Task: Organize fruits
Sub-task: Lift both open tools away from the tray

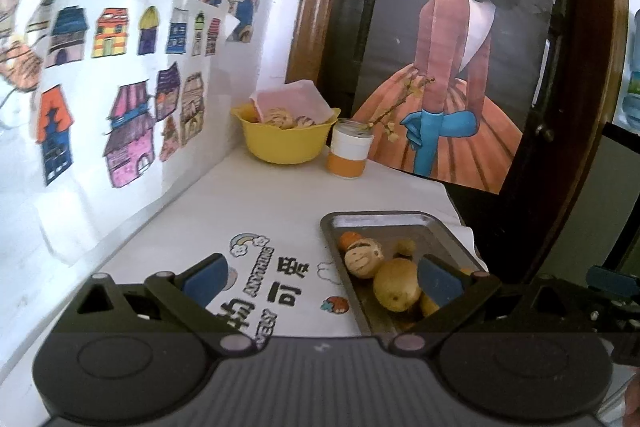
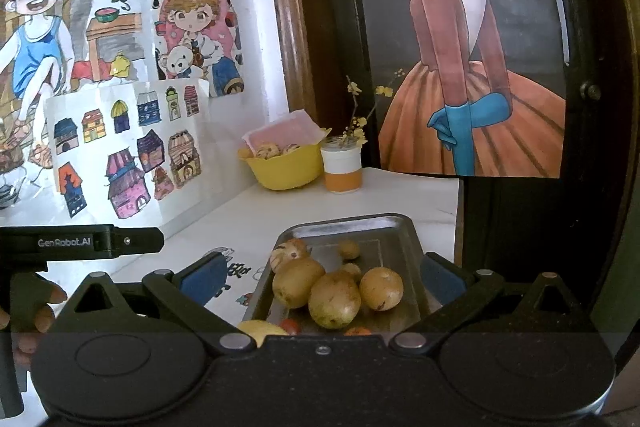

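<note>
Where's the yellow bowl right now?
The yellow bowl sits at the table's far corner by the wall in both views, just left of the orange-and-white cup, beyond the metal tray.

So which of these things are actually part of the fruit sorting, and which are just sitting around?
Part of the job:
- metal tray
- yellowish fruits in the tray
- yellow bowl, possibly the destination
- left gripper and right gripper, both open and empty

Just lying about:
- orange-and-white jar with a flower sprig
- house drawings
- poster of a figure in an orange dress
</note>
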Demonstrator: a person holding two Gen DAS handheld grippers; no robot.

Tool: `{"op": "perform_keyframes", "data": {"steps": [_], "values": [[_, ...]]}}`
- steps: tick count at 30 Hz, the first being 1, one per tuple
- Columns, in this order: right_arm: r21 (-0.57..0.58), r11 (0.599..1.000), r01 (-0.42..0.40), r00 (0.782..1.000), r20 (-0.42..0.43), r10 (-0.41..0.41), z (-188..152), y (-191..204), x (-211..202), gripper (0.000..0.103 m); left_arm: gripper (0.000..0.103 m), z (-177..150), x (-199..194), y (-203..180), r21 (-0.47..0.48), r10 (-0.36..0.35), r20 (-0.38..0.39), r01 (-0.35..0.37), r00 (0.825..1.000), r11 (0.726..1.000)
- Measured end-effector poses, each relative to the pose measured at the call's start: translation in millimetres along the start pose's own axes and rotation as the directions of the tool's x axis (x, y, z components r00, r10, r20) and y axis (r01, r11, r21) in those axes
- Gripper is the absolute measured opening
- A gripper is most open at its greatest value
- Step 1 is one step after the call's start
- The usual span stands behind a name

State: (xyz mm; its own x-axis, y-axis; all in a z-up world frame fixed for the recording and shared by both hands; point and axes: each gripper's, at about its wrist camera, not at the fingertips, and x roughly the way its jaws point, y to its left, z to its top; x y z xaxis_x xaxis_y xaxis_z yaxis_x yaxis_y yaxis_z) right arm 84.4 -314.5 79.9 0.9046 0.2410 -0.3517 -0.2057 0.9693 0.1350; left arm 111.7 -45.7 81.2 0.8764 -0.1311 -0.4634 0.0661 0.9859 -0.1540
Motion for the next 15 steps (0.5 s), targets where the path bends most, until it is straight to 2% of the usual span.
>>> {"op": "perform_keyframes", "data": {"steps": [9, 15], "values": [[-0.003, 1.000, 0.005, 1.000, -0.012, -0.005, -24.2, 23.3, -24.6, 0.102, 0.103, -31.4, -37.5, 16.8, -0.006, 0.045, 0.032, -0.045, 0.998, 0.999], [-0.027, 0.999, 0.021, 0.999, 0.028, -0.021, -37.1, 41.5, -38.0, 0.102, 0.103, -48.6, -59.8, 26.8, -0.014, 0.073, 0.059, -0.073, 0.996, 0.997]]}}
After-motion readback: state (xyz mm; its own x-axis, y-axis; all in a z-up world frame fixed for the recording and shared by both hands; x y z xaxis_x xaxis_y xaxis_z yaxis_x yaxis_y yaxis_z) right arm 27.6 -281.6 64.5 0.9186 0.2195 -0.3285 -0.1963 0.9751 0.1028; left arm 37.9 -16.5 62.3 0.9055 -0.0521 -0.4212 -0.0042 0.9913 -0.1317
